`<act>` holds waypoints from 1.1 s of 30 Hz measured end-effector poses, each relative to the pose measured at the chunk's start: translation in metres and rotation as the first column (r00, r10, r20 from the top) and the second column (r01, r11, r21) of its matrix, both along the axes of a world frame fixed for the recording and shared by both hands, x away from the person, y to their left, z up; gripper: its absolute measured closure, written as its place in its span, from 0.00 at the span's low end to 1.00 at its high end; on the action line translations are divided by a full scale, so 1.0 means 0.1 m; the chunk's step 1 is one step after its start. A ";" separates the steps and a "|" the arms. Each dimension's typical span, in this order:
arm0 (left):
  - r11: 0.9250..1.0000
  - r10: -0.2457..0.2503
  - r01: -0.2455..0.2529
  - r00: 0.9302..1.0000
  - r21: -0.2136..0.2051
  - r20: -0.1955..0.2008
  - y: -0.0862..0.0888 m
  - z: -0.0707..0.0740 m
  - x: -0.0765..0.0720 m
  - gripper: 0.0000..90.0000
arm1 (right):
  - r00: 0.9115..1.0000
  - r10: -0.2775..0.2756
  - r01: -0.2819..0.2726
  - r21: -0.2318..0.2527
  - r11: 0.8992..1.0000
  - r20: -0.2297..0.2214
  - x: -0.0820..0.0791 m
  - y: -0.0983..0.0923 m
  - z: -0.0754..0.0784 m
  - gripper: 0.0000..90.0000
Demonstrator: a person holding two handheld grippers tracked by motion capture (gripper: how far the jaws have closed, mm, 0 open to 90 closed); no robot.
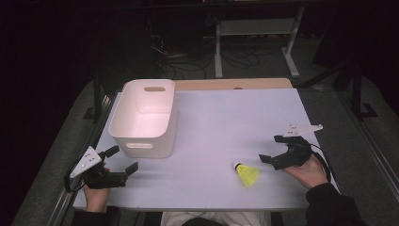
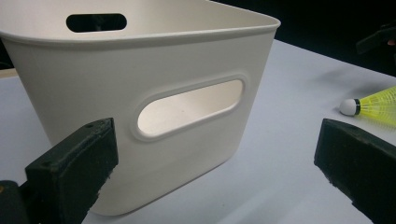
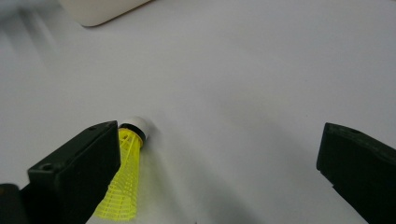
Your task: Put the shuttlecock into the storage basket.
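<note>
Both jaws of your right gripper (image 1: 273,151) stand apart beside the yellow shuttlecock (image 1: 246,174) lying on the table (image 1: 226,122), so closing off-centre could flick it away.

Dark lab: floor cables (image 1: 188,59), desk frames (image 1: 256,40)

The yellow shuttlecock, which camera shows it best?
The high view: the whole shuttlecock lies unobstructed on the table. The right gripper view has it closer but partly behind a jaw; the left gripper view cuts it off at the edge.
</note>
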State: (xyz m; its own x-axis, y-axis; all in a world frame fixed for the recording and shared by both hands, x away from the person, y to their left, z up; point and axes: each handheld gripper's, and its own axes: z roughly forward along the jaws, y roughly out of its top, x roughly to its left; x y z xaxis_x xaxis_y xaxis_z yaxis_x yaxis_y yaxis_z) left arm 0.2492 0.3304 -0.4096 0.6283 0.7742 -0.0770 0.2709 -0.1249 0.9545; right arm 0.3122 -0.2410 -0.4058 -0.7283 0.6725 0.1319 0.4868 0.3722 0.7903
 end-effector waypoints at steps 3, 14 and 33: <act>1.000 -0.001 0.001 1.000 0.000 0.000 0.00 0.00 0.00 0.00 | 1.000 0.009 -0.009 -0.007 1.000 -0.006 0.00 0.02 0.00 0.00; 1.000 -0.002 0.002 1.000 0.000 0.000 0.00 0.00 0.00 0.00 | 0.997 0.064 -0.064 -0.013 0.998 -0.037 0.01 0.04 -0.02 0.14; 1.000 -0.001 0.001 1.000 0.000 0.001 0.00 0.00 0.00 0.00 | 0.993 0.098 -0.102 -0.067 0.993 -0.063 0.01 0.06 -0.05 0.64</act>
State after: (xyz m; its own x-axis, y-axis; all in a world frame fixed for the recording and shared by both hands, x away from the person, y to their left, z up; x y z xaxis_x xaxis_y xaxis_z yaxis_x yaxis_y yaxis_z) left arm 0.2488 0.3304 -0.4095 0.6288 0.7738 -0.0762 0.2697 -0.1252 0.9548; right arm 0.3130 -0.2351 -0.4108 -0.7845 0.6059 0.1323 0.4899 0.4746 0.7312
